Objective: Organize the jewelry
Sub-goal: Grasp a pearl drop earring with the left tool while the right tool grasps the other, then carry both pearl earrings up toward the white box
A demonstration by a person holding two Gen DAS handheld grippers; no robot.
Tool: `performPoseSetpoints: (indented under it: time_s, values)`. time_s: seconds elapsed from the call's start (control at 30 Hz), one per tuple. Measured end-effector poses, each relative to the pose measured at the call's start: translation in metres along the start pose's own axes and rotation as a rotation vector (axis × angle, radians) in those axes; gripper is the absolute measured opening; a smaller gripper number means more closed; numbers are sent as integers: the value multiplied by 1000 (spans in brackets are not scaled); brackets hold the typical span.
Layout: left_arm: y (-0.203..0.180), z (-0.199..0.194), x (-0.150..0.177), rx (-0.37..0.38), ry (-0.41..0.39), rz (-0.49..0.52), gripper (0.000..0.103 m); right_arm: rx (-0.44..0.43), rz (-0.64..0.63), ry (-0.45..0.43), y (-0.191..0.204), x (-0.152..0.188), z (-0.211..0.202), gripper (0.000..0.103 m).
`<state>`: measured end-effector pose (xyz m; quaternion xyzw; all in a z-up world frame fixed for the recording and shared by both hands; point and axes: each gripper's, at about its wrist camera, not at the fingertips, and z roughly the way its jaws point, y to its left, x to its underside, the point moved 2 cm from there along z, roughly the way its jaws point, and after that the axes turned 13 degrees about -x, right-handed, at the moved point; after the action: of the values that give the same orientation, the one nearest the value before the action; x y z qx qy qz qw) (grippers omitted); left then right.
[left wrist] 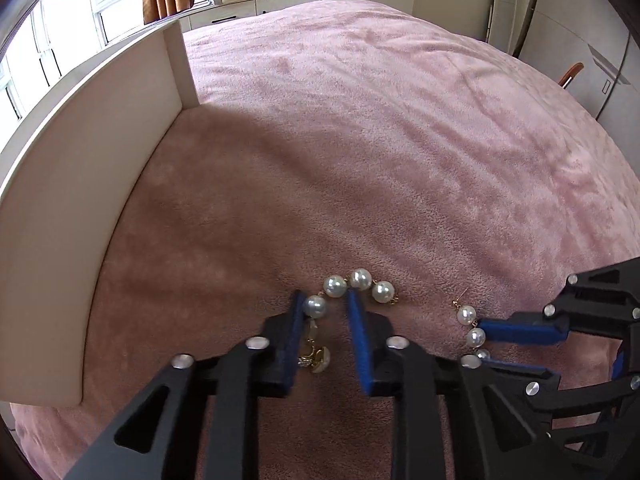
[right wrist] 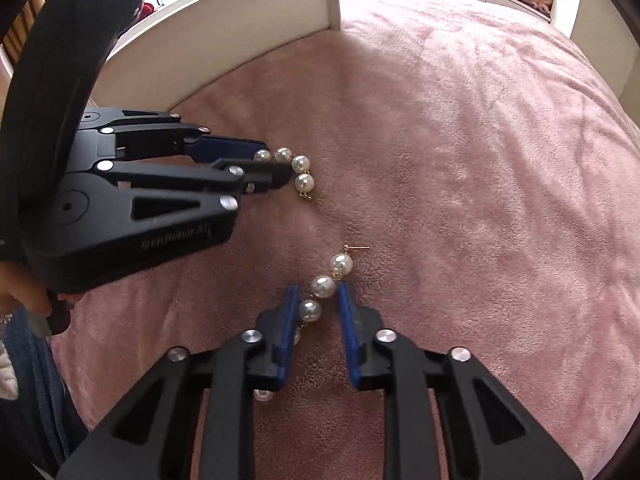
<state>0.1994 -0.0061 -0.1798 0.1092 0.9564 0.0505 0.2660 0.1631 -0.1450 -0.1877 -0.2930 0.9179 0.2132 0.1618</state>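
A pink plush blanket [left wrist: 360,140] covers the bed beside a white board [left wrist: 80,208]. 2 pearl earrings lie on it: left gripper [left wrist: 324,306] and right gripper [right wrist: 318,294] each straddle one [left wrist: 360,286] [right wrist: 330,280], jaws apart, gripping nothing.

Daylight fills both views, soft and fairly bright, coming from the windows [left wrist: 60,32] at the far left, which are blown out to near white. The white panel [left wrist: 92,184] standing on the pink blanket [left wrist: 400,140] throws a broad, soft-edged shadow over the nearer part of the fabric, so the far blanket reads paler and the near part a duller brown-pink. Small white highlights glint on the pearls [left wrist: 362,279] and on the silver screws. Strong fisheye distortion bends the panel's straight edges into curves, and dark vignetting rounds every corner. Focus is fairly sharp at centre, softer towards the edges.
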Motion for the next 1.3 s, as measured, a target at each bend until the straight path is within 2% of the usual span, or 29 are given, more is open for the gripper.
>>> performPoseSetpoints:
  time_s: [0.07, 0.2, 0.4, 0.9, 1.2, 1.3]
  values:
    - [4, -1, -1, 8, 3, -8, 16, -12, 8, -5, -1, 1, -2, 15]
    - [6, -7, -4, 18, -7, -7, 16, -21, 14, -18, -2, 5, -10, 12]
    - [14, -20, -10, 59, -19, -64, 16, -33, 26, -29, -4, 11, -20, 12]
    - [38, -79, -35, 53, -120, -95, 16, -56, 48, -154, -5, 6, -76, 12]
    - [52, -111, -46, 30, -176, -109, 16, -82, 82, -173, -12, 2, -81, 12]
    - [55, -118, -48, 31, -185, -116, 16, -60, 49, -102, -10, 0, -71, 17]
